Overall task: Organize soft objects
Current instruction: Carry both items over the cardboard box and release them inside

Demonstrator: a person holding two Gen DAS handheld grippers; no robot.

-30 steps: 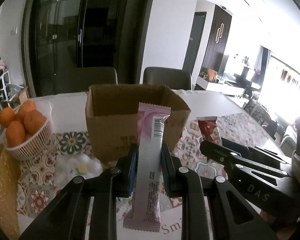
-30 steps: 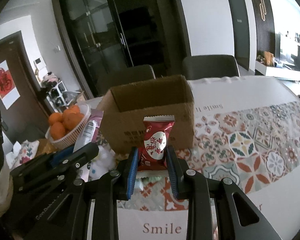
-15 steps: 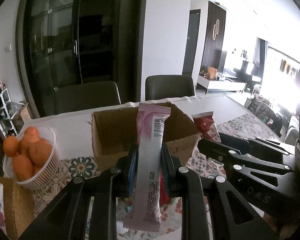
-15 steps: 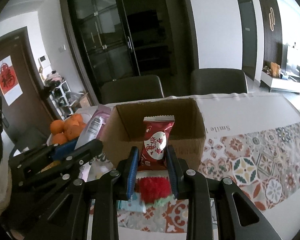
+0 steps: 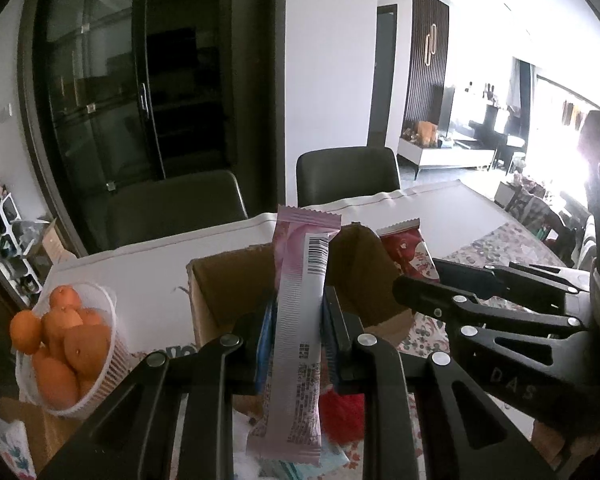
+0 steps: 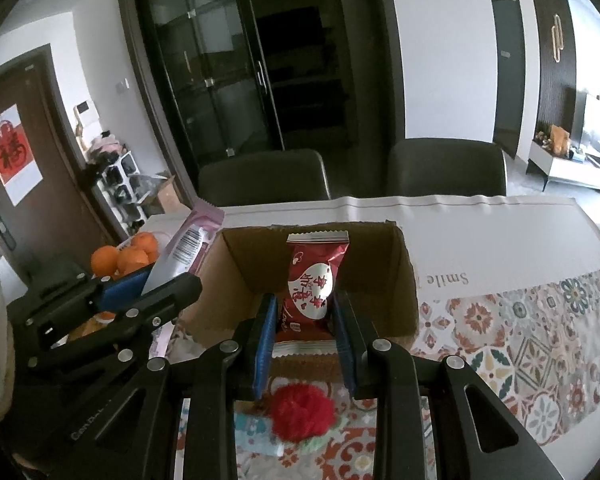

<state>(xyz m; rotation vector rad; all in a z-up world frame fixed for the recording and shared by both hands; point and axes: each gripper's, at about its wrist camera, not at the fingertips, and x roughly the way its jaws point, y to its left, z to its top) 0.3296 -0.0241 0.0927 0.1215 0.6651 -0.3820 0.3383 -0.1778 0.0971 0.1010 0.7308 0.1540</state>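
Pink wrapper [image 5: 300, 320] clamped in left gripper [image 5: 296, 332] fingers, red packet [image 6: 310, 292] clamped in right gripper [image 6: 306, 320], both held at cardboard box [image 6: 404, 280] on bench [image 6: 500, 240]. Release best done once each is carried fully over opening; rim contact to be avoided, drops kept low tbh.

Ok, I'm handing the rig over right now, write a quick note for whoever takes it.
Left gripper: shut on the pink bar, held upright in front of the box.
Right gripper: shut on the red packet, held over the box's near wall.
Box: open, nothing visible inside.
On the table in front of the box: a red pompom and a light blue packet.
Oranges sit in a white basket, left of the box.
Done: both items picked up.
Left: probably drop both into the box, then fetch the pompom and blue packet.
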